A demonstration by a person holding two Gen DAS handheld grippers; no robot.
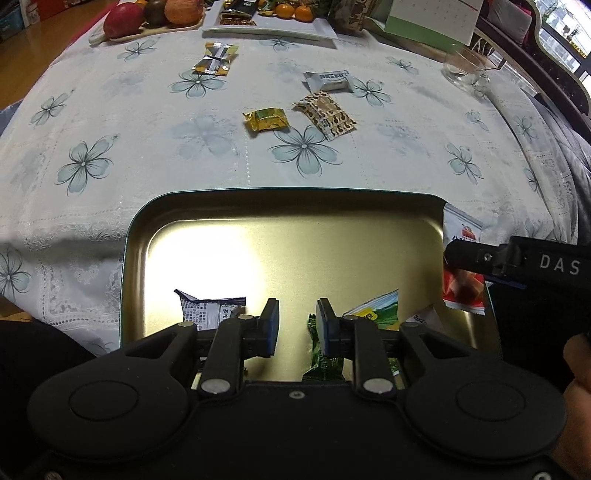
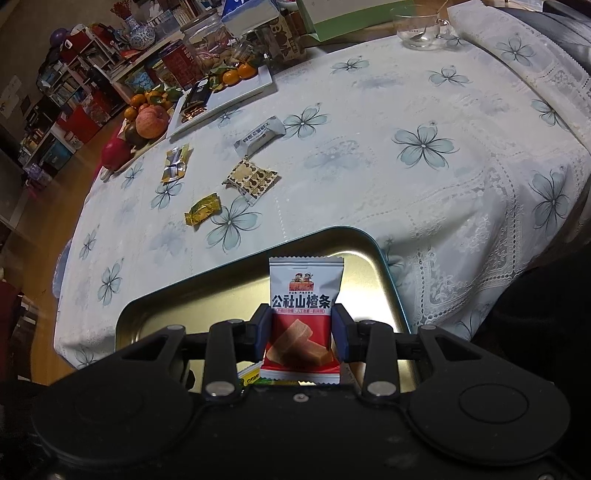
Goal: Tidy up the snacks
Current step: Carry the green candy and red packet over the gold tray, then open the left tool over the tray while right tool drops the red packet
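Note:
A gold metal tin [image 1: 155,236] [image 2: 369,251] sits at the near table edge. My left gripper [image 1: 297,325] is open and empty above it, over a grey-white packet [image 1: 207,308] and green packets [image 1: 376,314] lying inside. My right gripper [image 2: 301,330] is shut on a red-and-white hawthorn snack packet [image 2: 304,295], held upright over the tin's right side; it also shows in the left wrist view [image 1: 463,280]. On the cloth beyond lie a gold candy [image 1: 266,119] [image 2: 203,214], a brown patterned packet [image 1: 327,114] [image 2: 253,179], a white packet [image 1: 330,80] [image 2: 260,134] and a gold-silver packet [image 1: 216,58] [image 2: 176,162].
A white tray [image 1: 273,29] with oranges and chocolates, a fruit board with an apple [image 2: 151,122], a glass cup [image 1: 467,68] [image 2: 417,26] and a calendar [image 1: 432,22] stand along the far edge. Shelves and jars stand behind the table in the right wrist view.

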